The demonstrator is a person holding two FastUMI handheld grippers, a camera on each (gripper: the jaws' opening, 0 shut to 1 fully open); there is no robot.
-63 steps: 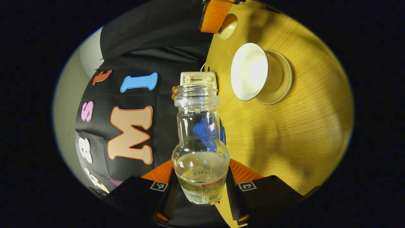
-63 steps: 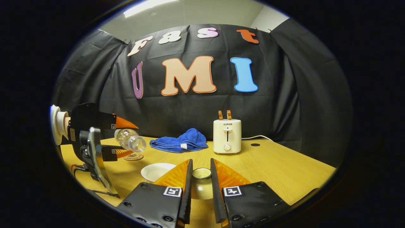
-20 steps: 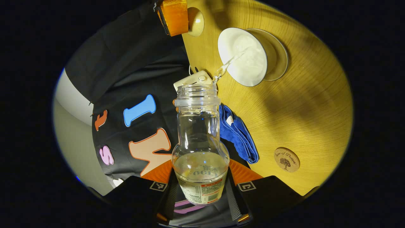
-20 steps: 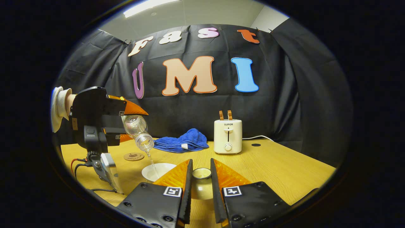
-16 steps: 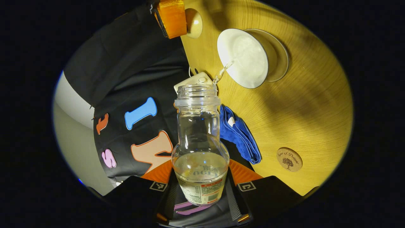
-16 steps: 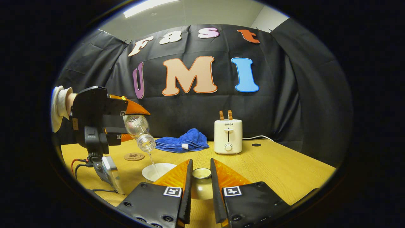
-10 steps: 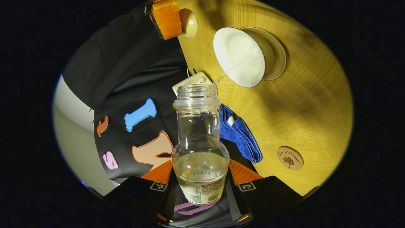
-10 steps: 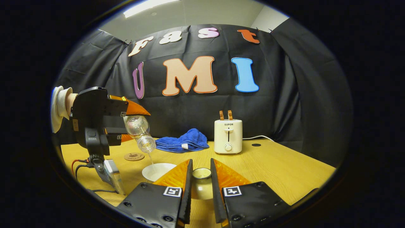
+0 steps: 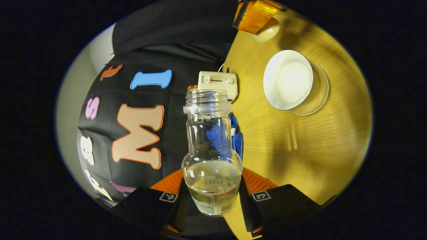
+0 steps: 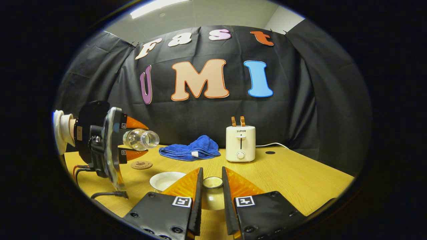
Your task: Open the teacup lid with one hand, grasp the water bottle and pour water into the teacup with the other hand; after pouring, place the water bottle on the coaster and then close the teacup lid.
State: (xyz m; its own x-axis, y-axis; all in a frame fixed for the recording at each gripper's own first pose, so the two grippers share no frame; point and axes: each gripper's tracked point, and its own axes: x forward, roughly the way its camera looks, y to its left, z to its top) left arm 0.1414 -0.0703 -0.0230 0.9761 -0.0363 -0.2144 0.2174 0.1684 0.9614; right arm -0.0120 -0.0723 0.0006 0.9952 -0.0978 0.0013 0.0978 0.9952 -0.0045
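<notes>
In the left gripper view, the left gripper (image 9: 212,213) sits at the bottom centre, both fingers pressed against the lower body of the water bottle (image 9: 211,156), which runs up the middle of the frame. The bottle is clear and uncapped, its threaded mouth open, with a little water pooled in the bulbous lower part and a printed label near the base; the base itself is cut off between the fingers. Through the glass neck the blue towel (image 9: 236,135) shows, mostly hidden behind it. Just above the mouth is the white toaster (image 9: 218,83). At upper right the white teacup (image 9: 288,80) stands open on its saucer (image 9: 322,96) on the wooden table (image 9: 300,150); whether it holds water is hard to tell.

In the right gripper view, the right gripper (image 10: 212,200) at bottom centre is clamped on the knob of the teacup lid (image 10: 212,191), whose dome is largely covered by the fingers. At left, the water bottle lies roughly level in the air above the round coaster (image 10: 141,164).
</notes>
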